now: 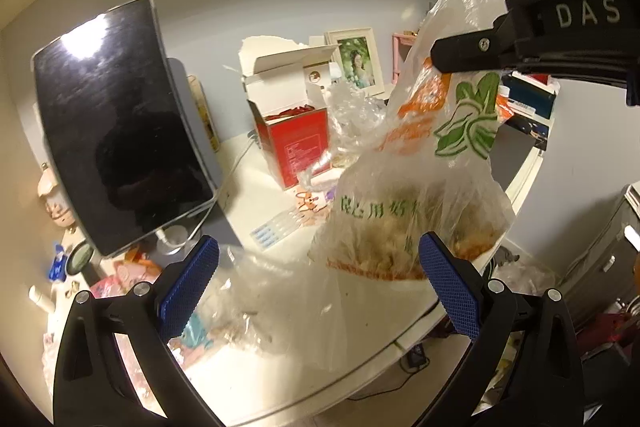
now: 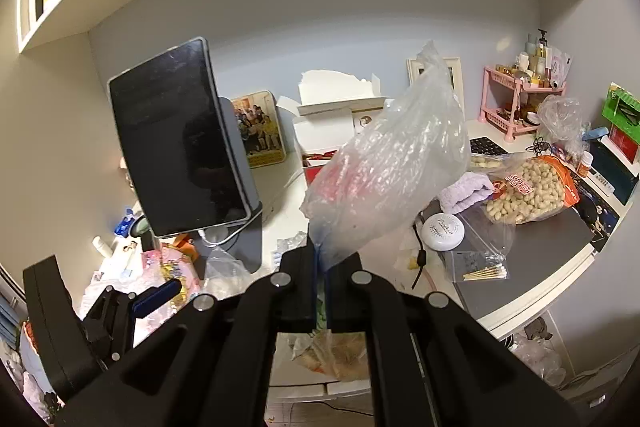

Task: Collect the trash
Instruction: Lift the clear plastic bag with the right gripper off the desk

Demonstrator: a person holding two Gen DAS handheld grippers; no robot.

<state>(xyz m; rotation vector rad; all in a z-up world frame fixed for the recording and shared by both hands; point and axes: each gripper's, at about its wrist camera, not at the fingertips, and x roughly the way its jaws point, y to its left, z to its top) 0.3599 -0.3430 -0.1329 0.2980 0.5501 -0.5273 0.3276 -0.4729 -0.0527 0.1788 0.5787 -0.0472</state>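
Observation:
A clear plastic trash bag [image 1: 416, 187] with green and orange print hangs above the white desk [image 1: 272, 187], with food scraps in its bottom. My right gripper [image 1: 444, 61] is shut on the bag's upper part and holds it up; in the right wrist view the bag [image 2: 392, 163] rises from between its closed fingertips [image 2: 320, 263]. My left gripper [image 1: 318, 279] is open and empty, its blue pads [image 1: 188, 287] on either side below the bag's bottom. It also shows in the right wrist view [image 2: 156, 297].
A dark tablet [image 1: 120, 123] stands on a stand at left. An open red and white box [image 1: 296, 131] and a photo frame [image 1: 356, 61] stand behind. A bag of peanuts [image 2: 528, 191], a round white case [image 2: 442, 227], cotton swabs [image 2: 484, 271] and wrappers [image 2: 172, 271] litter the desk.

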